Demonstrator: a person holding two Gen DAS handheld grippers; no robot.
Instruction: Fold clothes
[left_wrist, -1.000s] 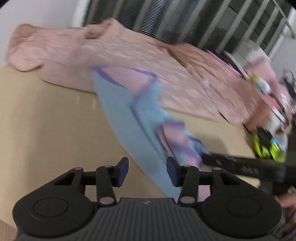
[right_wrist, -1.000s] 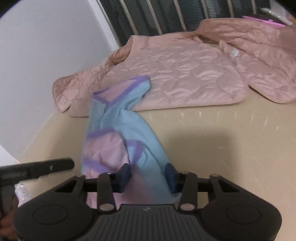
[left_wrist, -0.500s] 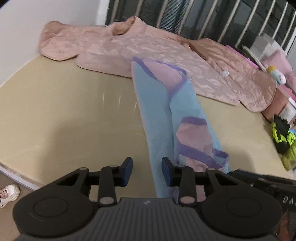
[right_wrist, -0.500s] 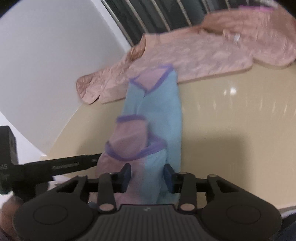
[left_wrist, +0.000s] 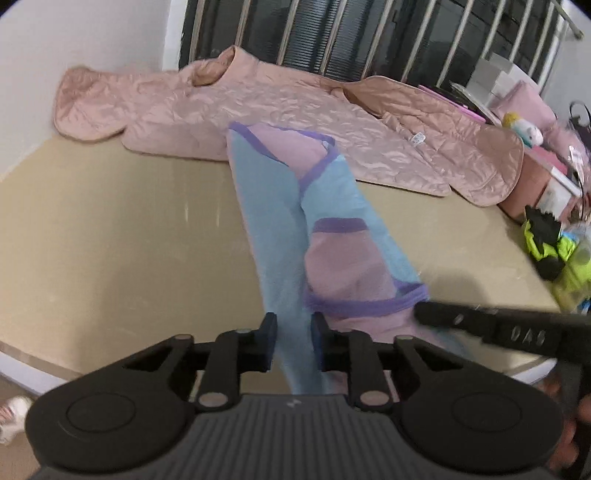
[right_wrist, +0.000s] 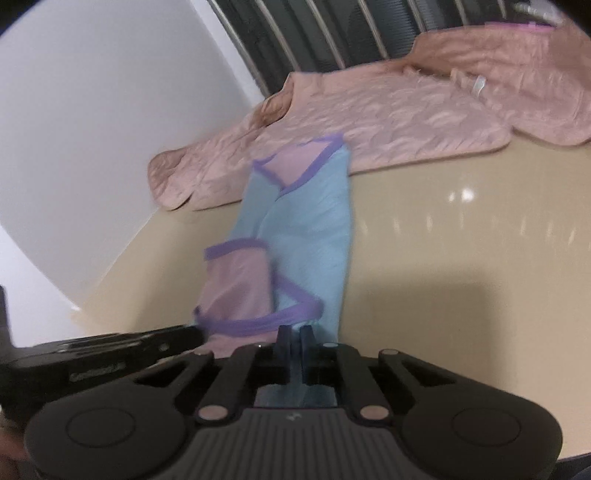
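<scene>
— Where does the blue garment (left_wrist: 273, 206) lie on the table (left_wrist: 110, 229)?

— Stretched in a long strip from the table's near edge toward the far side, its far end overlapping the pink quilted jacket (left_wrist: 295, 107). Bare tabletop shows on both sides of the strip.

— And the hand-held grippers?

— The right hand-held gripper (right_wrist: 294, 350) is clenched on the garment's near end, blue cloth pinched between nearly closed fingers. The left hand-held gripper (left_wrist: 293, 341) sits at the near edge with fingers parted and a blue fold running between them; whether the pads touch it cannot be told.

— What crowds the table?

— The jacket fills the far side, against a wall (left_wrist: 74, 44) and a railing (left_wrist: 369, 33). Beyond the table's right edge sit a yellow-green item (left_wrist: 554, 251), a pink box (left_wrist: 532, 184) and a plush toy (left_wrist: 524, 127).
</scene>
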